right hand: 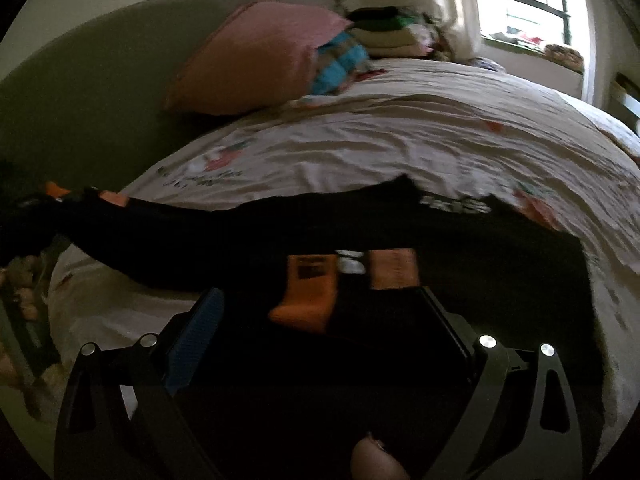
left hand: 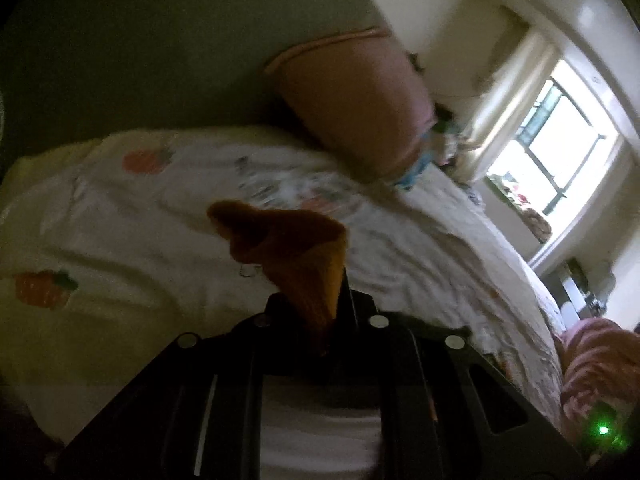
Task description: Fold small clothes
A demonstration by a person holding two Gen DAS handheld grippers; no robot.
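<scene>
My left gripper (left hand: pixel 320 310) is shut on a small orange-brown knit piece (left hand: pixel 280 240), which stands up from the jaws above the white printed bedsheet (left hand: pixel 120 216). In the right wrist view my right gripper (right hand: pixel 320 304) stands open, its blue-padded finger (right hand: pixel 196 332) far from the other finger. Under and between them lies a black garment (right hand: pixel 500 272) spread on the sheet (right hand: pixel 400 136), with two orange patches (right hand: pixel 312 276) and a white label on it. A long black strip (right hand: pixel 200 228) runs left toward something orange at the frame's edge; what it is I cannot tell.
A pink pillow (right hand: pixel 256 60) leans on the grey-green headboard (right hand: pixel 100 64), with a blue striped cloth and a stack of folded clothes (right hand: pixel 384 32) beside it. A bright window (left hand: pixel 560 136) is beyond the bed. A pink blanket (left hand: pixel 592 360) lies at the bed's right edge.
</scene>
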